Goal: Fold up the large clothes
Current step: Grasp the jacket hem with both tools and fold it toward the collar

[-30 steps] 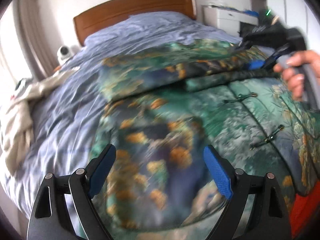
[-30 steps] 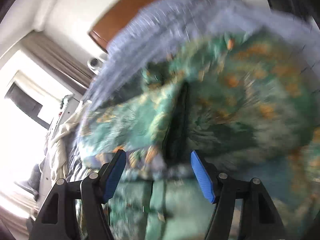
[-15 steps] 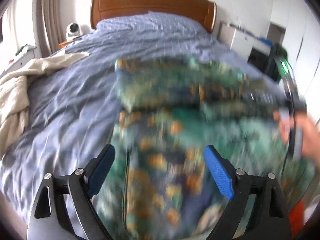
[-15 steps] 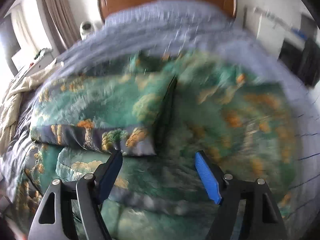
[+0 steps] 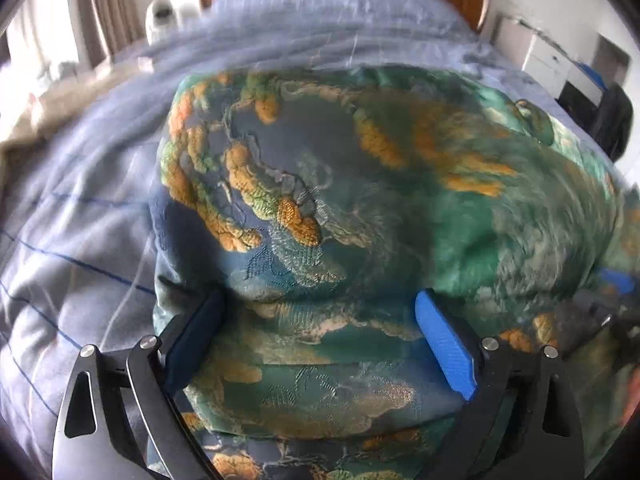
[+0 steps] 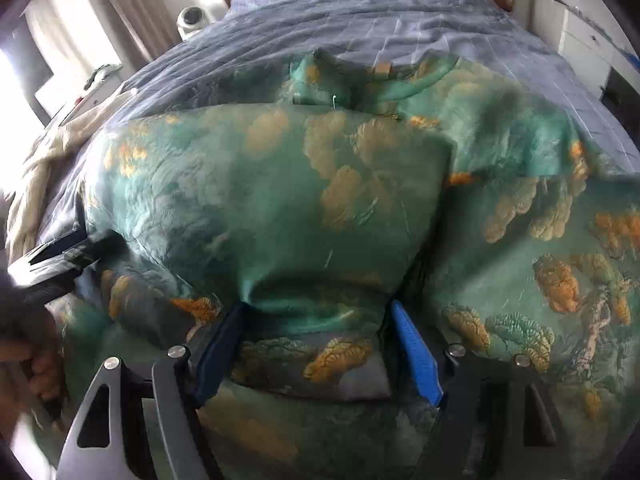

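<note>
— On the bed [image 6: 360, 12], toward its foot edge, where did the jacket [image 6: 320, 200] lie?
— There, sleeves folded in. The left gripper [image 5: 320, 336] and right gripper [image 6: 320, 340] both stood apart, straddling cloth, not pinching.
— The step?
— Probably seizing the hem; next, clamp and carry it toward the collar.
</note>
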### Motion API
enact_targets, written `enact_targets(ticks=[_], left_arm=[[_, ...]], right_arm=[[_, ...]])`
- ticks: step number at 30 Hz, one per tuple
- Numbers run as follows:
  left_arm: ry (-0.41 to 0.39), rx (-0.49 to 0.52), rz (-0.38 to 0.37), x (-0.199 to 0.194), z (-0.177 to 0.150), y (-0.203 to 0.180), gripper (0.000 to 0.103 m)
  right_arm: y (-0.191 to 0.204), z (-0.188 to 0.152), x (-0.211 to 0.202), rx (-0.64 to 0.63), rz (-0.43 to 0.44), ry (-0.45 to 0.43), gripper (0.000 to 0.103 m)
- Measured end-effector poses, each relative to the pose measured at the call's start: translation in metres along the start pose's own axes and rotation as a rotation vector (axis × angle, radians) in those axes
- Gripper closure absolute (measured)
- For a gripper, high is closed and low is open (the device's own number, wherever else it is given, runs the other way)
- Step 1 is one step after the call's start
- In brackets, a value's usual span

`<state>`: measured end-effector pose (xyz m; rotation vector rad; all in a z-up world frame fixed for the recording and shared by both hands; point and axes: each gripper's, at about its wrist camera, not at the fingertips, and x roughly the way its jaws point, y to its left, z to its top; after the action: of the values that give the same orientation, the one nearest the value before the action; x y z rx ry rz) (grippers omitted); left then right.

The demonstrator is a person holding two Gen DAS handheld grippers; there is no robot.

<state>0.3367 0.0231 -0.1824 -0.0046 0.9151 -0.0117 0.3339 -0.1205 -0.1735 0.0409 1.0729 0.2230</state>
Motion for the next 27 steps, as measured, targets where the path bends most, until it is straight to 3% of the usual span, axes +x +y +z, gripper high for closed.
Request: enact_targets(ticks=[4, 7, 12, 14, 16, 18, 20, 21, 27], left_arm=[[-0.005, -0.007, -0.026, -0.005, -0.001, 0.003, 0.006], [-0.042, 0.013, 0.006, -0.029, 0.004, -0.003, 0.006], [-0.141, -0.084, -0.099, -0.052, 0.055, -0.005, 0.006], [-0.158, -0.100, -0.097, -0.041, 0.077, -0.008, 0.006], [-0.147, -0.098, -0.042, -0.014, 0.092, -0.007, 0.005], [-0.047, -0.089, 0.007, 0.032, 0.086, 0.000, 0.004], [0.058, -0.124, -0.055, 0.070, 0.067, 0.012, 0.002], [0.012, -0.130, -0.060, 0.065, 0.065, 0.014, 0.001], [-0.018, -0.120, -0.081, 0.065, 0.060, 0.019, 0.001]], right_arm=[[-0.004, -0.010, -0.001, 0.008, 0.012, -0.066, 0.027], [-0.008, -0.017, -0.002, 0.002, 0.010, -0.104, 0.027], [-0.008, -0.022, -0.006, 0.001, 0.007, -0.145, 0.027], [-0.007, -0.023, -0.006, 0.002, 0.010, -0.147, 0.027], [-0.007, -0.024, -0.007, 0.001, 0.009, -0.148, 0.027], [-0.008, -0.024, -0.007, 0.001, 0.010, -0.149, 0.027], [-0.008, -0.025, -0.006, 0.002, 0.015, -0.152, 0.027], [-0.008, -0.025, -0.005, 0.000, 0.017, -0.152, 0.026], [-0.005, -0.027, -0.002, -0.010, 0.011, -0.167, 0.026]])
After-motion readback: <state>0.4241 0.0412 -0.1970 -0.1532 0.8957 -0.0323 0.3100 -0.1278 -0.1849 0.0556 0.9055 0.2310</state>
